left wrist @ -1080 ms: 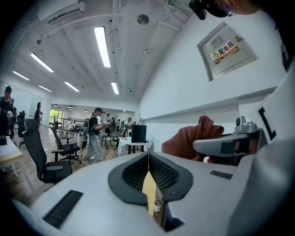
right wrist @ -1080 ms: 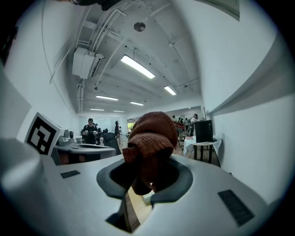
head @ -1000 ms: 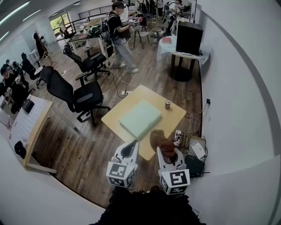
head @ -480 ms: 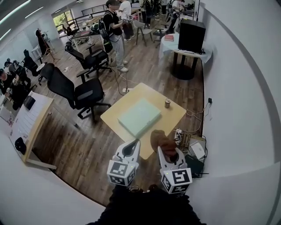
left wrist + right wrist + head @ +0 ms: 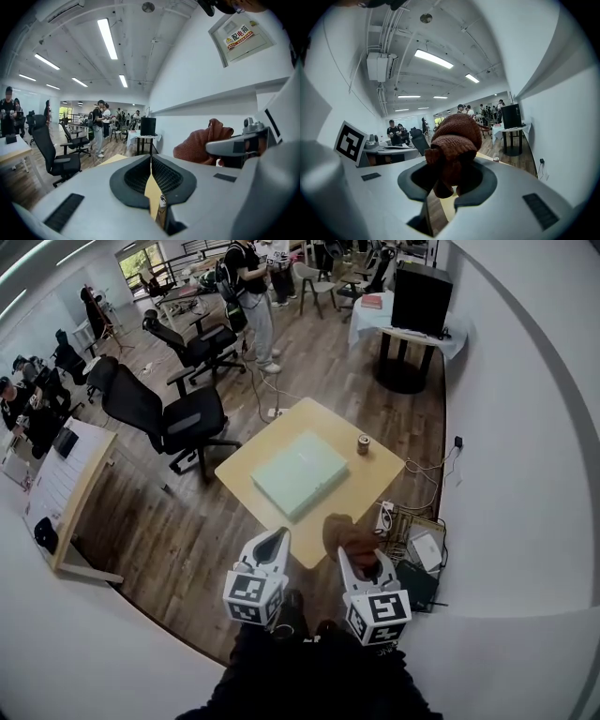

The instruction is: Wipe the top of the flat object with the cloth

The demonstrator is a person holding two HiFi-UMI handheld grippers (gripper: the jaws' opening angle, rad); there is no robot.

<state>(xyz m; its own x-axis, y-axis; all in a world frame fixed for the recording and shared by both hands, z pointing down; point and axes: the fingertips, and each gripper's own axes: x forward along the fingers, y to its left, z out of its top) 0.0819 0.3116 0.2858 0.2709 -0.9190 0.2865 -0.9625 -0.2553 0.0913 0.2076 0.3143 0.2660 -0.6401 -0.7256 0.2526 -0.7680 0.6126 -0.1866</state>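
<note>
Two grippers are up by the near corner of the table (image 5: 370,481). The pale green flat box (image 5: 300,474) lies mid-table, ahead of both, with a small can (image 5: 364,443) just beyond it. Your right gripper (image 5: 356,557) has its jaws pinching the brown knitted cloth (image 5: 340,532), which bunches above them; your left gripper (image 5: 273,540) has its jaws pressed together on nothing.

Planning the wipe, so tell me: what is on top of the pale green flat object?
Nothing: the flat object shows a bare top, fully in view. The small can stands beside it on the table, apart. The brown cloth is in the right gripper.
</note>
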